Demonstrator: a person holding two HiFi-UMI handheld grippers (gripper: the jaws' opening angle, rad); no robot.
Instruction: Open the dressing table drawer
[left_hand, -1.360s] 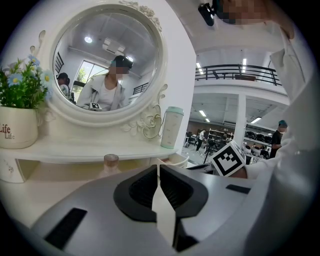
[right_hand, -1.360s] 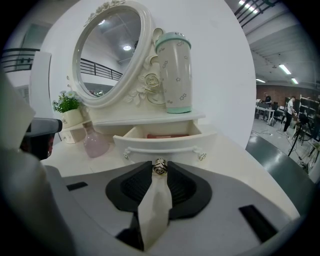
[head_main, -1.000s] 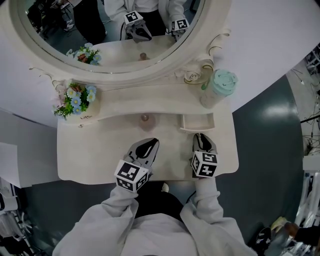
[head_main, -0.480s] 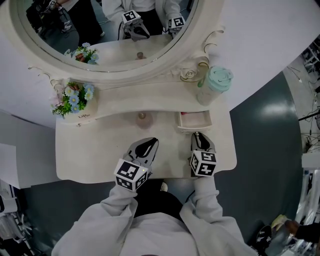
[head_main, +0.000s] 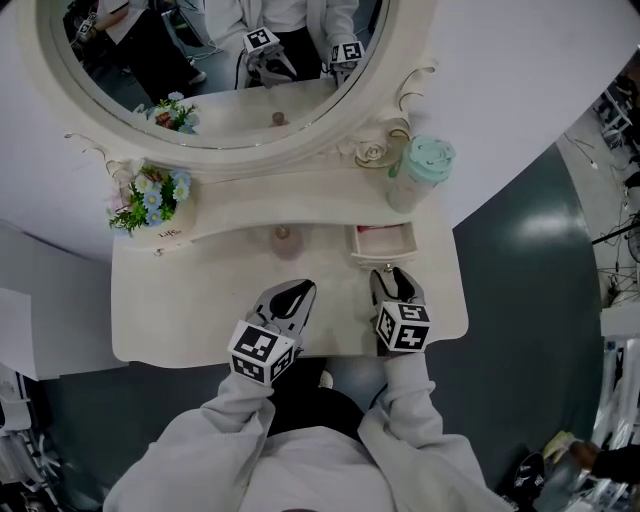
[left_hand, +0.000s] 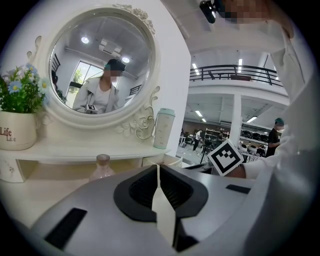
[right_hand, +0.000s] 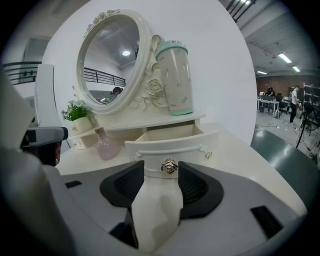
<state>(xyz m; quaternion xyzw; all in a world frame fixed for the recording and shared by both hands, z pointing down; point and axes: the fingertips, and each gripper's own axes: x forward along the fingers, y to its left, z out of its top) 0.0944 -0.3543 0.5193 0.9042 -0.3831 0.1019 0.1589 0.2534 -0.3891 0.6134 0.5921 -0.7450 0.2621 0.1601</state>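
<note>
Overhead, right claw (head_main: 390, 274) hides drawer knob (right_hand: 169, 166) its just-opened jaws flank; left claw (head_main: 298, 290) closed.

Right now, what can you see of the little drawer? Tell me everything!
The drawer is small, cream-white, seemingly painted wood. It stands pulled out from under the shelf at the right of the dressing table, its inside pale. Its curved front carries a rose-shaped metal knob. The jaws of the right gripper have just been opening and flank that knob without pressing it.
</note>
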